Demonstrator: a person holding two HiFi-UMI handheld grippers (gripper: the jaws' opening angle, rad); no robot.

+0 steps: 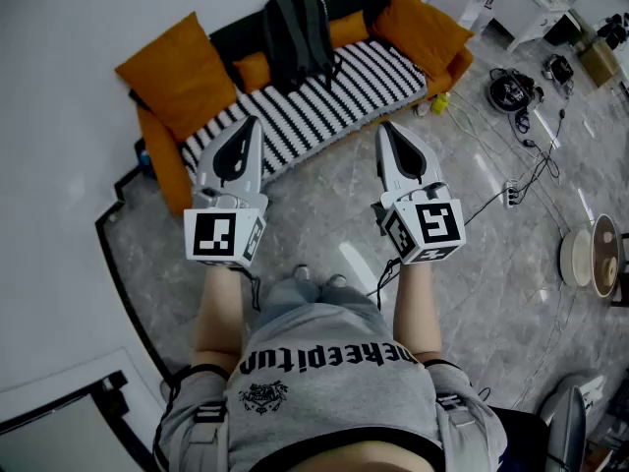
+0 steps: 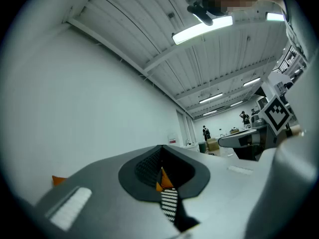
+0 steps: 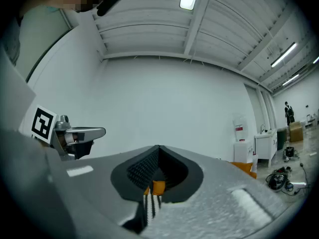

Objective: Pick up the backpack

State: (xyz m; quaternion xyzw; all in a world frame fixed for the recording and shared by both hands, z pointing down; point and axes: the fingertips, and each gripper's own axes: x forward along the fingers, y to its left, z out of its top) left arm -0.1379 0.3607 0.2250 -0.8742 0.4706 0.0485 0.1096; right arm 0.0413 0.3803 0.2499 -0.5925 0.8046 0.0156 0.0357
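Both are shut tight with nothing in them; the left gripper and right gripper have jaws pressed together, held over the floor in front of the sofa. One black backpack sits upright on the striped seat, well apart from both; four orange cushions too.
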